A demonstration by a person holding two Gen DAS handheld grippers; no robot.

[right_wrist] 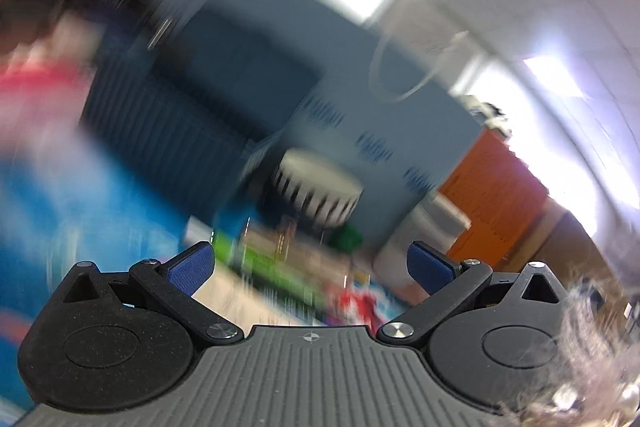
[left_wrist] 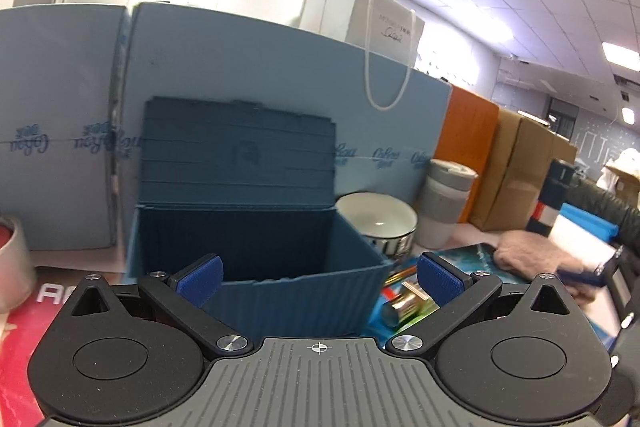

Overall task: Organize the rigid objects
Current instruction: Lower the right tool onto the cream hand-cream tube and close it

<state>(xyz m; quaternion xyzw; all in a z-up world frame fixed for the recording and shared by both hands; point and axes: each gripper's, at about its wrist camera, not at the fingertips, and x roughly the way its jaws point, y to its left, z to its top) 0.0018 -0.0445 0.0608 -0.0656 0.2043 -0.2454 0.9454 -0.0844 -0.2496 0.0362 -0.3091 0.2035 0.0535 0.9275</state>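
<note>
Just beyond the left gripper point(left_wrist: 319, 281), fingers spread and empty, the blue box point(left_wrist: 256, 259) is standing open-lidded on the desk. Right gripper point(right_wrist: 311, 271) is likewise spread, empty. Advisable: pick the gold cylinder point(left_wrist: 404, 305) beside the right finger squarely. Right view is smearing; bowl point(right_wrist: 316, 189) barely readable.

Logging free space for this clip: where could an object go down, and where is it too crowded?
The open blue box looks empty inside, with its lid up: the clearest spot. A small bare strip of table lies left of it, bordered by the tape roll. To its right it is crowded: bowl, grey cup, pink cloth. The right wrist view is too blurred to judge.
</note>
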